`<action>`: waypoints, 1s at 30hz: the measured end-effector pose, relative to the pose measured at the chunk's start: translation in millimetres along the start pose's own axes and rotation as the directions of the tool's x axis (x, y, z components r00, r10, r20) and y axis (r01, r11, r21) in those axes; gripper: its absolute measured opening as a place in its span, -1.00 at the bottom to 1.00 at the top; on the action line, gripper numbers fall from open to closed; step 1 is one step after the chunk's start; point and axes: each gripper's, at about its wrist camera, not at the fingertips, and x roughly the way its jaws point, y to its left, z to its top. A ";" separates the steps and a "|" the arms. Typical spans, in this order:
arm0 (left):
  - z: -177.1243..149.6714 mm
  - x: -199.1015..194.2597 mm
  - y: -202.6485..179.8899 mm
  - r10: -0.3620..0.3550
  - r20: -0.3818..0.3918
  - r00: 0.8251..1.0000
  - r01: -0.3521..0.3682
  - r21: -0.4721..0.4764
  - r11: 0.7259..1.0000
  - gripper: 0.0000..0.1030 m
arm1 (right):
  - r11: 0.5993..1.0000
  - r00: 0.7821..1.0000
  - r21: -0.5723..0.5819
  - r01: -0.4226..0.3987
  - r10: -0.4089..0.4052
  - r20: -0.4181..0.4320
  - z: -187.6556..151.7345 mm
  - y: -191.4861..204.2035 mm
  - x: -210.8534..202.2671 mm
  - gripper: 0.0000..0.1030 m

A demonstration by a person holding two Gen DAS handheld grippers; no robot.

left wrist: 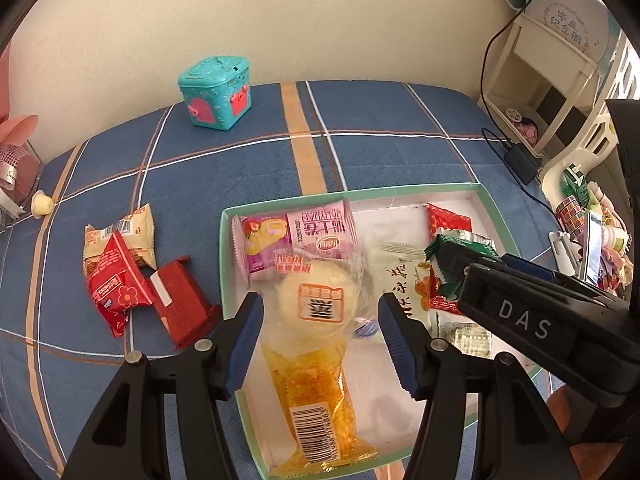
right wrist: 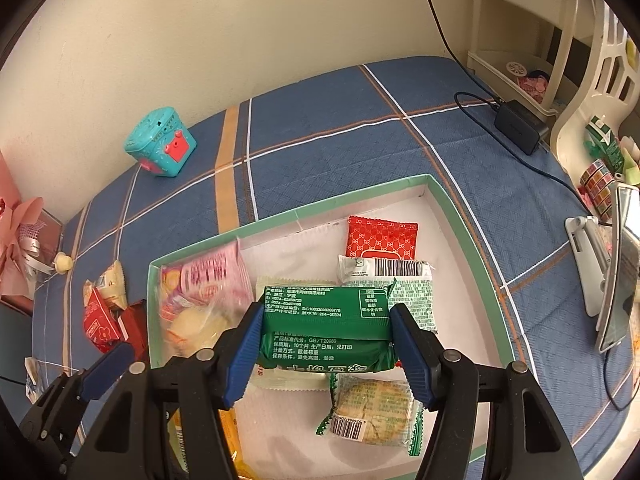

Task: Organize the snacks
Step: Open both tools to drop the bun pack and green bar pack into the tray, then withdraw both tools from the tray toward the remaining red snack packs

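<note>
A shallow green-rimmed box (left wrist: 344, 194) (right wrist: 280, 216) lies on the blue plaid cloth and holds several snacks. My left gripper (left wrist: 320, 300) hangs open over its left part. A round pale pastry (left wrist: 316, 312) and a yellow packet (left wrist: 316, 400) lie between and below its fingers, with gaps on both sides. To the right, my right gripper (right wrist: 326, 308) (left wrist: 444, 256) is shut on a green packet (right wrist: 326, 328), its blue pads (right wrist: 244, 352) against both ends. A pink packet (left wrist: 304, 236), a red packet (right wrist: 382, 238) and a cracker packet (right wrist: 372, 404) lie in the box.
Left of the box lie a beige packet (left wrist: 120, 236), a red packet (left wrist: 116, 288) and a dark red packet (left wrist: 180, 300). A teal toy chest (left wrist: 216, 96) stands by the wall. A black adapter (right wrist: 520, 124) with its cable, a white shelf (left wrist: 540, 80) and a phone on a stand (right wrist: 612, 280) crowd the right.
</note>
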 end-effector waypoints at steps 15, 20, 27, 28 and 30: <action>1.1 -7.0 49.0 0.034 -0.052 0.998 -0.041 -0.153 0.987 0.19 | 0.998 1.000 -0.061 0.024 -0.024 0.014 -2.3 13.6 -8.7 0.45; 1.8 -12.9 71.2 0.060 -0.042 0.997 -0.067 -0.213 0.975 0.19 | 0.996 0.999 -0.087 0.036 -0.035 0.015 -4.9 20.9 -11.8 0.45; 3.4 -22.7 102.5 0.088 -0.023 0.996 -0.091 -0.297 0.950 0.19 | 0.987 0.999 -0.156 0.042 -0.038 0.027 -11.5 42.8 -18.7 0.45; 3.5 -24.4 106.0 0.095 -0.021 0.995 -0.096 -0.304 0.948 0.20 | 0.986 0.999 -0.164 0.041 -0.037 0.029 -12.5 46.1 -19.4 0.45; 3.5 -27.2 113.8 0.109 -0.015 0.994 -0.108 -0.317 0.942 0.20 | 0.982 0.999 -0.185 0.039 -0.033 0.032 -15.3 53.5 -20.9 0.45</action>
